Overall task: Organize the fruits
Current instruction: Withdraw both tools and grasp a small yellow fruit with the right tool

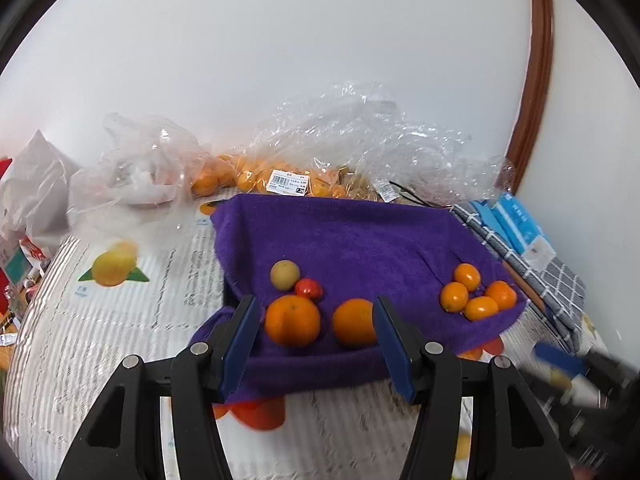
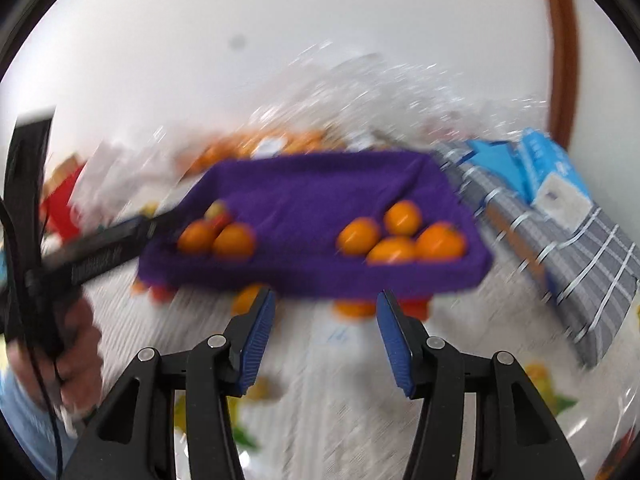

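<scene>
A purple towel (image 1: 352, 240) covers a tray on the table. On its near left lie two oranges (image 1: 293, 321), a small red fruit (image 1: 309, 289) and a yellowish round fruit (image 1: 285, 275). At its right corner sit several small oranges (image 1: 476, 292). My left gripper (image 1: 316, 332) is open and empty, its fingers standing either side of the two oranges at the towel's front edge. My right gripper (image 2: 325, 324) is open and empty, in front of the towel (image 2: 320, 208). The right wrist view is blurred; the small oranges (image 2: 400, 236) show at the towel's right.
Clear plastic bags (image 1: 360, 136) with more oranges (image 1: 248, 178) lie behind the towel against the white wall. A white bag (image 1: 36, 188) is at far left. A grey checked cloth (image 1: 536, 276) and blue packs (image 1: 516, 224) lie at right. The table cover (image 1: 120, 320) has printed fruit pictures.
</scene>
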`<state>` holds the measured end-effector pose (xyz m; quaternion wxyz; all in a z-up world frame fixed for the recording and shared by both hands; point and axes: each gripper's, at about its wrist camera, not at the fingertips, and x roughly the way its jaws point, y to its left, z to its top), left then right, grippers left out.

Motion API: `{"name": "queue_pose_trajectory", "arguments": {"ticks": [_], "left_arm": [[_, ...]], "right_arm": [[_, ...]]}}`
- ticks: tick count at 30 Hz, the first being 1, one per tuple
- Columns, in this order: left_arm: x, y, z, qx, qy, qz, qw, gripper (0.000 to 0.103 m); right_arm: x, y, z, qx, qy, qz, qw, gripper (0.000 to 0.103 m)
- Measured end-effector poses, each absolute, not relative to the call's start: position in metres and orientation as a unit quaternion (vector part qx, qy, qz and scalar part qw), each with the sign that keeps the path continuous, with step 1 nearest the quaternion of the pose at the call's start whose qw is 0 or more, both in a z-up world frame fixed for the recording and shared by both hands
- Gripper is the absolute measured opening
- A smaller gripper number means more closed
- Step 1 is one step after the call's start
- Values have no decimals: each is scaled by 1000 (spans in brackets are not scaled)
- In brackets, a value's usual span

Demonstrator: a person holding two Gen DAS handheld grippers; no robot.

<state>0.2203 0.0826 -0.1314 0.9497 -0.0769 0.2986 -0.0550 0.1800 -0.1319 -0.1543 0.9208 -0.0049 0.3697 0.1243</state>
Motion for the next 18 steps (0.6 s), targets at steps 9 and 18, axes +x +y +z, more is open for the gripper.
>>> {"name": "queue_pose_trajectory", "arguments": {"ticks": [9, 18], "left_arm": [[213, 109, -137, -133, 284, -69, 947, 56], [207, 105, -134, -132, 271, -89, 949, 53]], "right_arm": [[156, -94, -189, -27, 409, 157, 899, 41], [160, -91, -202, -46, 415, 132, 899, 26]]}}
